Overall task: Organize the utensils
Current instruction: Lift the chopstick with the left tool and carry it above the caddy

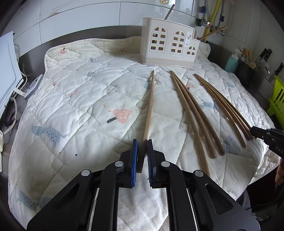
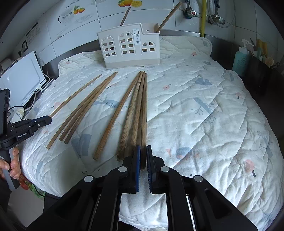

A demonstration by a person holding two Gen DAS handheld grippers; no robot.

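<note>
Right now we hold one chopstick in each gripper, both caught at the near, thick end so the long shaft points away toward the caddy. Our left gripper (image 1: 142, 154) is closed on the lone chopstick (image 1: 150, 103) that lies apart from the others on the quilted mat (image 1: 71, 99); its blue pads sit tight against the wood. Our right gripper (image 2: 143, 160) is likewise clamped on the rightmost chopstick (image 2: 144, 113) of the right-hand bundle, whose neighbours (image 2: 131, 113) lie just beside it, nearly touching.

Between the two grips rests a middle group of three chopsticks (image 1: 195, 113), loose on the mat. All the sticks lie with their thin tips toward the white utensil caddy (image 1: 170, 42) at the far edge of the mat, which we judge is their destination. Two wooden handles already stand in it, one in the tall section and one (image 2: 168, 16) leaning out of the low end compartment.

Gripping at the butt end keeps each tip free, which should let us tilt the sticks upright and drop them tip-first into a compartment. The mat, spread over the steel worktop (image 1: 99, 32), probably stops the round sticks from rolling.
</note>
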